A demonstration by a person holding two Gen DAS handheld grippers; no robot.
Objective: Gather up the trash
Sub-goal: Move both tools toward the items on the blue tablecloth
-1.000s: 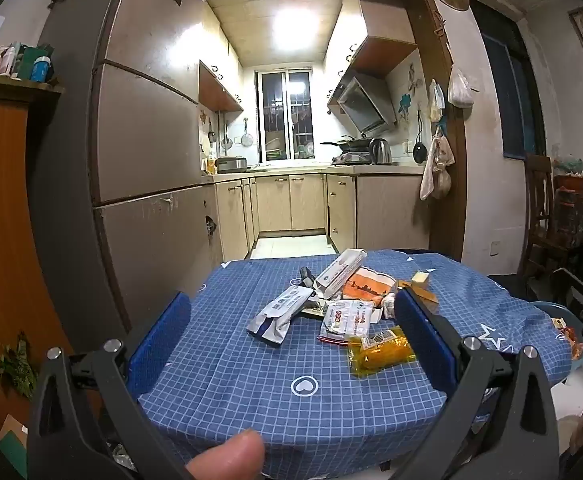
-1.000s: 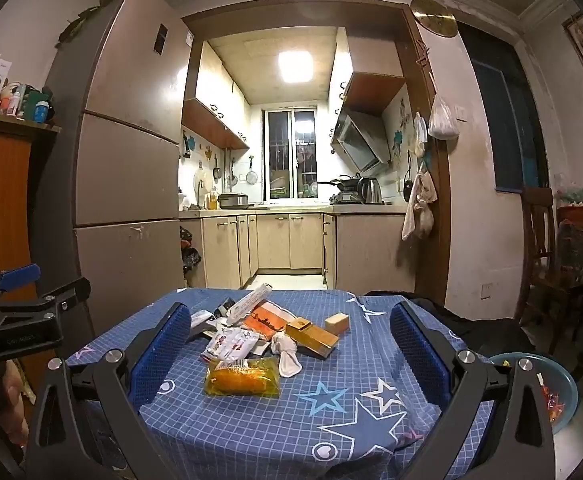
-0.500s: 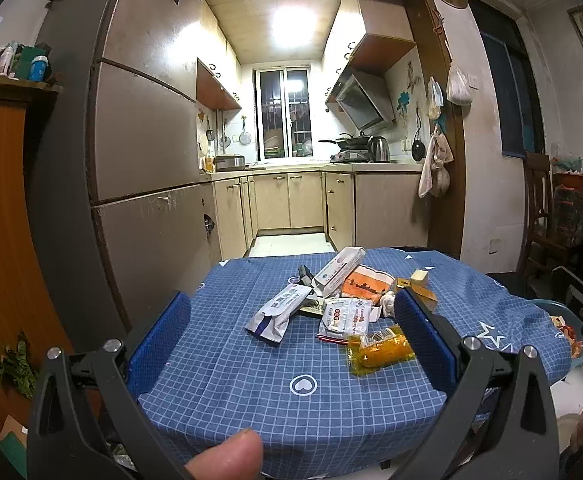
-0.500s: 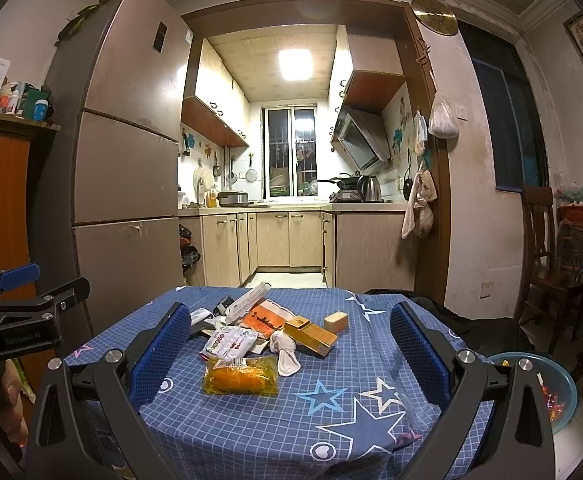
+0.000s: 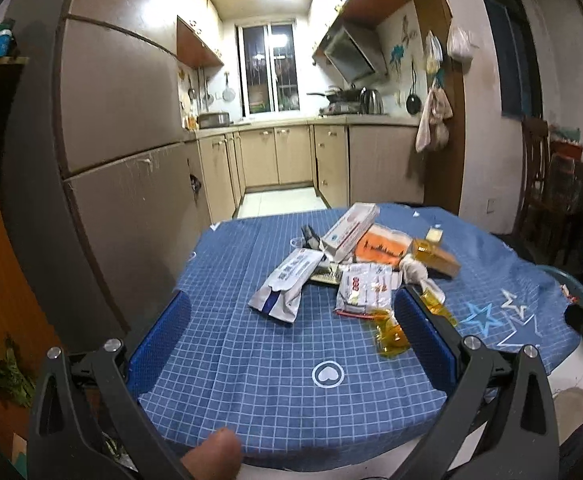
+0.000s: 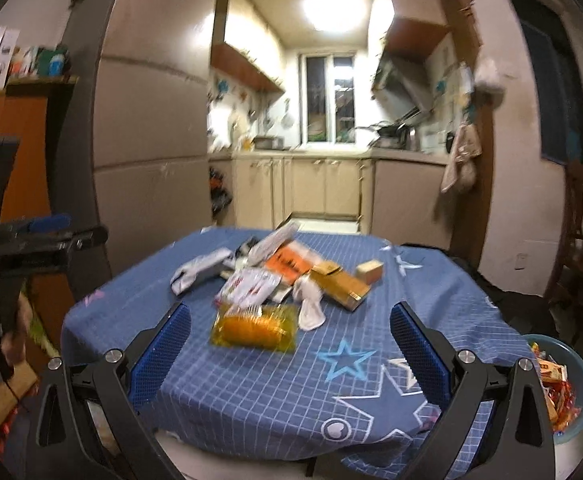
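Kitchen behind, blue-cloth counter [image 6: 371, 392] now closer — both my tools, left tool [image 5: 291, 344] and right tool [image 6: 289, 344], spread wide, empty; right has closed toward the yellow packet [image 6: 254, 330], first pickup likely.

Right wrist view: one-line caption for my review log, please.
Open right gripper faces a yellow packet and piled wrappers on the blue checked tablecloth, kitchen behind.

My matt black plastic left gripper [image 5: 291, 344] carries textured blue rubbery pads [image 5: 159, 338]. Mid-frame, a blue checked cloth tablecloth [image 5: 251, 360] lies matt. On it, a glossy clear-yellow plastic snack packet [image 6: 254, 327] shines beside a matt white crumpled tissue [image 6: 310, 307].
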